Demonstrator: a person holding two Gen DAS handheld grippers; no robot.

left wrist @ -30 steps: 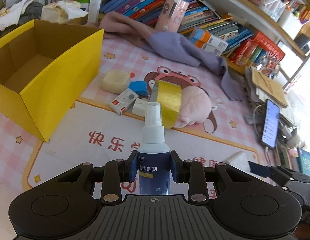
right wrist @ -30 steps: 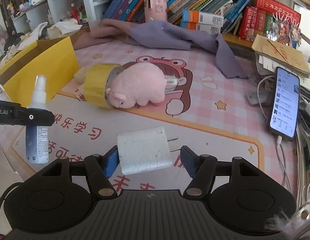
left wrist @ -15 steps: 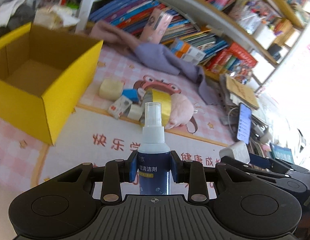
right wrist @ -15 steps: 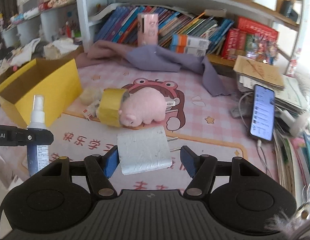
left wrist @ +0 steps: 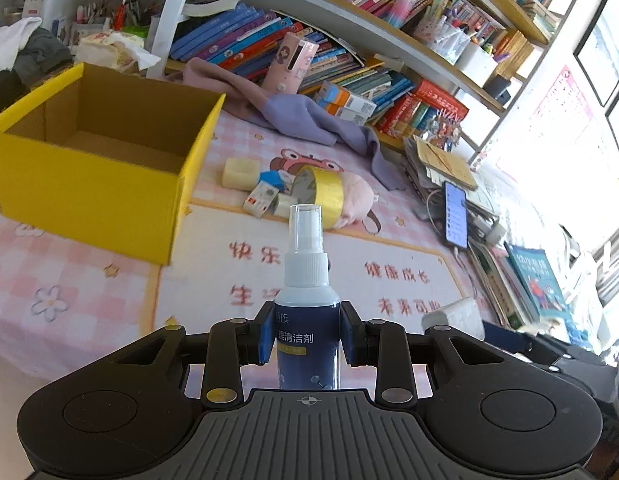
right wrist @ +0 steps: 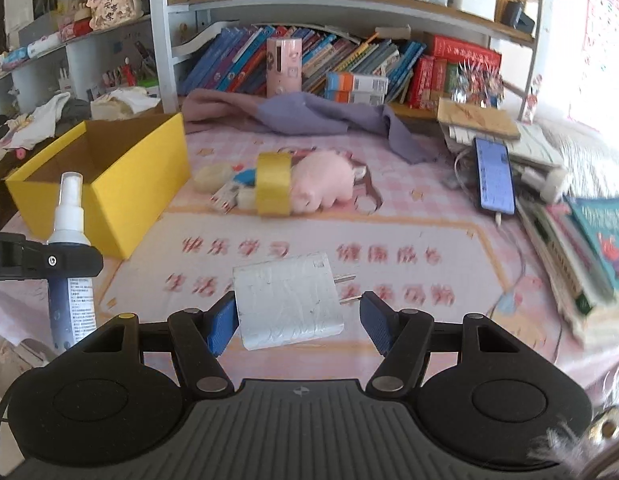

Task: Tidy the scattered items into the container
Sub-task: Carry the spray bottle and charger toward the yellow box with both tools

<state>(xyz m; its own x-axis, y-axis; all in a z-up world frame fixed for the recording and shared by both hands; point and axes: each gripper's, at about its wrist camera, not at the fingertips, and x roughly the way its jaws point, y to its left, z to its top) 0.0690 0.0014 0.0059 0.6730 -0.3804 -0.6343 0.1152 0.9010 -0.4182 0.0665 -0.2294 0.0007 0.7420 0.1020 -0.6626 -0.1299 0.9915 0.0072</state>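
- The left gripper [left wrist: 307,342] has its jaws clamped on the upright spray bottle [left wrist: 307,312], carried clear of the desk [left wrist: 89,280], probably bound for the yellow box [left wrist: 109,152].
- The right gripper [right wrist: 295,314] holds the white charger plug [right wrist: 287,300] across its jaws, though contact on the prong side is unclear.
- Both grippers tilt downward, side by side.
- Tape roll [right wrist: 273,188], pink plush pig [right wrist: 325,184] and small items still lie beside the box.

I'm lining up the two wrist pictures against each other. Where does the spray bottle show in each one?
Left wrist: the spray bottle stands upright at bottom centre, clamped between the left gripper's pads.
Right wrist: the same bottle is at the far left edge, upright, held in the left gripper seen from the side.
Shared landmark: the yellow box, open-topped, in the left part of both pictures.
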